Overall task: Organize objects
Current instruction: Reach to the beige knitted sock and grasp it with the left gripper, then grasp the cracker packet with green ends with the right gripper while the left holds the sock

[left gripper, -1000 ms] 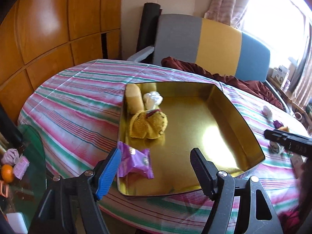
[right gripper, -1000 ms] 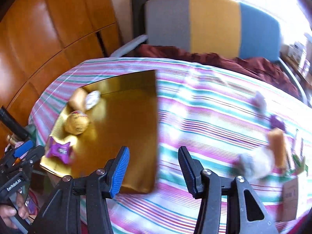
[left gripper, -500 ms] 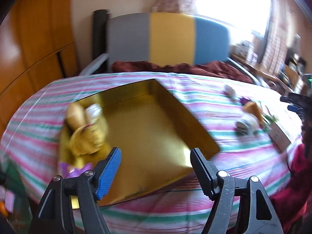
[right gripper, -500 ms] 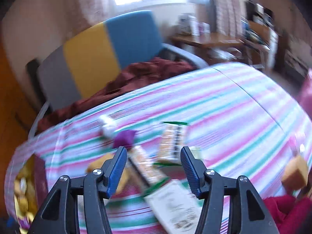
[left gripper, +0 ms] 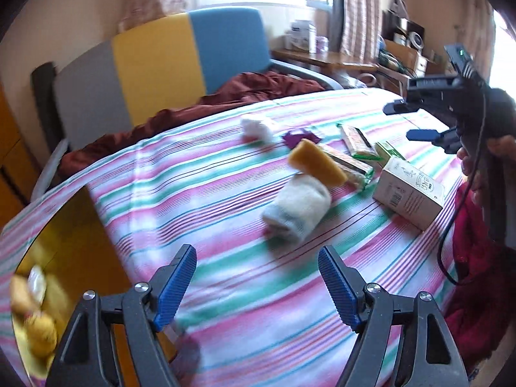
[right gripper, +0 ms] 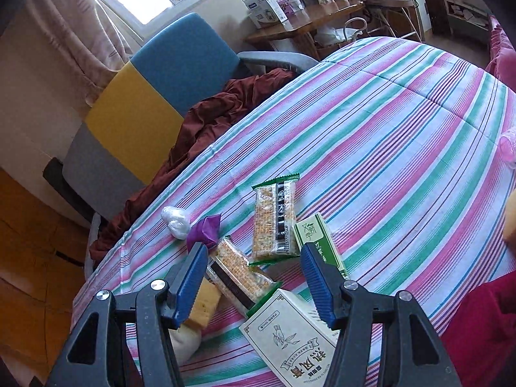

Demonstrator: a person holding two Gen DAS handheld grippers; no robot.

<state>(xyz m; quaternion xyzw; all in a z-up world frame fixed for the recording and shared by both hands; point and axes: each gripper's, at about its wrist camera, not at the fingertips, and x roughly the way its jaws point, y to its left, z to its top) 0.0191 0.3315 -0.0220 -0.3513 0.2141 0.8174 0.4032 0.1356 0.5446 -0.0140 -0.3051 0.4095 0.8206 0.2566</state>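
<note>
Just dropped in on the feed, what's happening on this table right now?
A person is tidying snacks and small items off a striped tablecloth with two handheld grippers. Both the left gripper and the right gripper are open and empty. The right one hangs over a pile: two snack bars, a green box, a white box, a yellow sponge. A rolled white sock lies ahead of the left gripper. The gold tray at the left already holds a few things.
</note>
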